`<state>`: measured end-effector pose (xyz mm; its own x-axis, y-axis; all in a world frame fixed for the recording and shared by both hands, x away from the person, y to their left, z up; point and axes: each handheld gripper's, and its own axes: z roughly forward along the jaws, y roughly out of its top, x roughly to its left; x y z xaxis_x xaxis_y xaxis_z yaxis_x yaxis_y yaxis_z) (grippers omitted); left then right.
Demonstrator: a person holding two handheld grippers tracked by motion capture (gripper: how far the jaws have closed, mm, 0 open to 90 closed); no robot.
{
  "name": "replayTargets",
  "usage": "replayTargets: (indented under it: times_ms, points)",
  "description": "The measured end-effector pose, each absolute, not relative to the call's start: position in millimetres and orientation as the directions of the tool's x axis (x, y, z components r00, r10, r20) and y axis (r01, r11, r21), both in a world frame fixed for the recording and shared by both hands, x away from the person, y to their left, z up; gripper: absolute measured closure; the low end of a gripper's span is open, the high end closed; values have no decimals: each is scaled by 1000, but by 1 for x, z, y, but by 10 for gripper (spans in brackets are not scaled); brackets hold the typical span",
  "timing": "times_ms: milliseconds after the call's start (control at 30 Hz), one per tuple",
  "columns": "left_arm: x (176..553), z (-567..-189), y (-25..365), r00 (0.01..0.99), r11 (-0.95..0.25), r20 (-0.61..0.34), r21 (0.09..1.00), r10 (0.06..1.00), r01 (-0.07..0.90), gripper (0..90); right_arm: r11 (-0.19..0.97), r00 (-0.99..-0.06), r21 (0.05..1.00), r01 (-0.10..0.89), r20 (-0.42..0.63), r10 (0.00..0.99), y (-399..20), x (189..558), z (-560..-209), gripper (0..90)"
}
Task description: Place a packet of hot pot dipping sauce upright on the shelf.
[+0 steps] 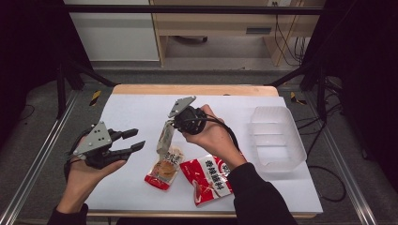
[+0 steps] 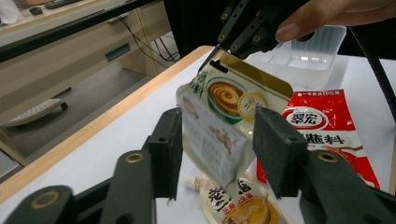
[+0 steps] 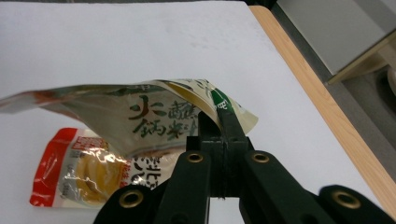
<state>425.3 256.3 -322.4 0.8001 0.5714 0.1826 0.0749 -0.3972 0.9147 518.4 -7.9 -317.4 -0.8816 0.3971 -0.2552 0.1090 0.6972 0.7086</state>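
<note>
The white-and-green sauce packet (image 1: 165, 136) is hanging off the table right now, pinched by its top edge in your right gripper (image 1: 174, 123). In the right gripper view the two black jaws are pressed tight together on a corner of the packet (image 3: 140, 116), with the rest drooping away to the left over the white table cover (image 3: 140, 42). From above, the packet dangles near the middle of the table, its lower end just over the orange-and-red pouch (image 1: 163, 173), which lies flat underneath. I can't tell whether the two are touching.

Your left gripper (image 1: 136, 140) is off to the left of the packet, held above the table, jaws standing apart with nothing between them. Looking along it in the left gripper view, the packet (image 2: 219, 126) sits farther off in the gap between the two pads (image 2: 275, 149), but they aren't on it, and you can see the right gripper (image 2: 243, 28) clamped on the packet's top corner up above.

The red seasoning bag (image 1: 206, 180) lies flat just right of the orange pouch, partly under your right forearm. The clear plastic tub (image 1: 276, 138) sits well apart on the right side of the table, with nothing I can make out inside it.
</note>
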Motion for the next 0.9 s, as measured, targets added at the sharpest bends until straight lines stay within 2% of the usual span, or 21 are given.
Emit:
replayTargets:
  times_ms: [200, 367, 600, 900]
  points:
    - [428, -338, 268, 736, -403, 187, 907, 651, 126, 359, 695, -863, 707, 134, -262, 432, -25, 523, -310, 900]
    - [431, -360, 287, 667, -398, 187, 900, 721, 178, 259, 711, -839, 688, 146, -294, 457, -42, 526, -296, 900]
    - [431, -400, 313, 558, -370, 159, 883, 815, 288, 173, 720, -806, 670, 183, -318, 500, -64, 531, -282, 900]
    - [435, -423, 319, 507, -413, 205, 845, 837, 340, 121, 701, -747, 669, 249, -328, 578, -109, 534, -269, 900]
